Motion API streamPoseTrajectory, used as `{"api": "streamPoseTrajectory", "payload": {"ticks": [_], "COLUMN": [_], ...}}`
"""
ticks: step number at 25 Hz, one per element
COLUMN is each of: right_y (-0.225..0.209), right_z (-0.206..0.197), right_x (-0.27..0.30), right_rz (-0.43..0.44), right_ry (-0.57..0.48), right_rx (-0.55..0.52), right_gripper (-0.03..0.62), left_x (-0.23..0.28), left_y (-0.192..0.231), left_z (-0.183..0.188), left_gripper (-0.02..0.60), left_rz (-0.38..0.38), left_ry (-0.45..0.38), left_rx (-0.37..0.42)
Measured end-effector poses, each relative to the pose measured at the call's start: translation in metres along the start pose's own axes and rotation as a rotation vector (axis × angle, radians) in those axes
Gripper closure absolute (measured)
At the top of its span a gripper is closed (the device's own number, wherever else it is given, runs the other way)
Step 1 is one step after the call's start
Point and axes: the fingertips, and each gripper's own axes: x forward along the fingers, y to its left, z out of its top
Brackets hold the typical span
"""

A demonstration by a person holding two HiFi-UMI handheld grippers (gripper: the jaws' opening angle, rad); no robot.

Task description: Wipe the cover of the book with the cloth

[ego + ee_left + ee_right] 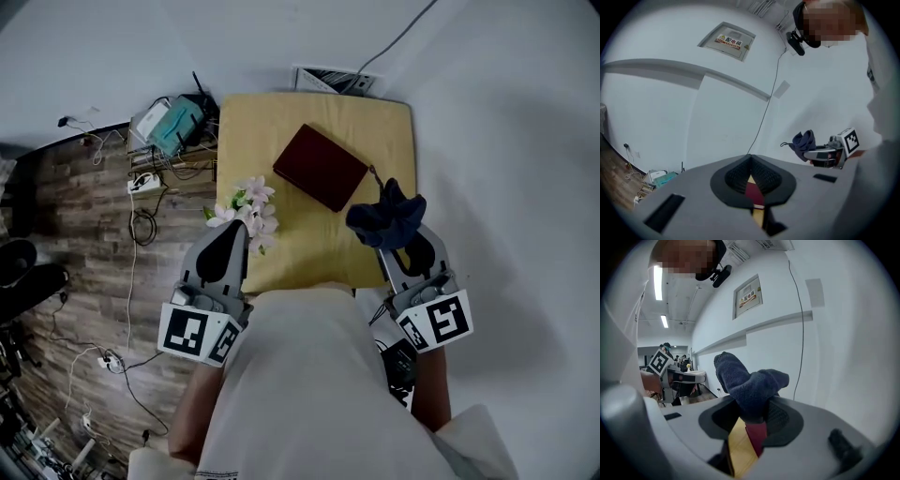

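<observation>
In the head view a dark red book (321,167) lies closed and askew on the yellow table top (281,122). Over the table's near right corner my right gripper (396,240) is shut on a bunched dark blue cloth (386,216), just right of the book and apart from it. The right gripper view has that cloth (749,383) sticking up out of the right gripper (757,414), with the book (757,437) below. At the near left edge my left gripper (232,234) is shut and holds nothing. Through the shut left gripper (751,163), a sliver of book (753,191) shows.
White and pink flowers (248,211) lie on the table's left edge, right by the left gripper's tip. Cables, a power strip (143,183) and small boxes (172,122) crowd the wooden floor at left. A white vent (330,80) sits behind the table. The person's white shirt (309,384) fills the foreground.
</observation>
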Motion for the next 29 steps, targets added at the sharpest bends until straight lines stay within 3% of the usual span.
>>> {"api": "streamPoseTrajectory", "payload": {"ticks": [7, 29], "right_y": [0.015, 0.038], "right_z": [-0.013, -0.007], "right_x": [-0.014, -0.019], "right_rz": [-0.001, -0.012], "right_ry": [0.004, -0.015], "right_rx": [0.006, 0.026], "right_gripper": [0.445, 0.445], "left_x": [-0.011, -0.015], "left_y": [-0.004, -0.02], "left_z": [0.013, 0.013], "left_gripper": [0.572, 0.572], "left_rz": [0.031, -0.021], "left_ry": [-0.057, -0.028], "left_rx": [-0.007, 0.016]}}
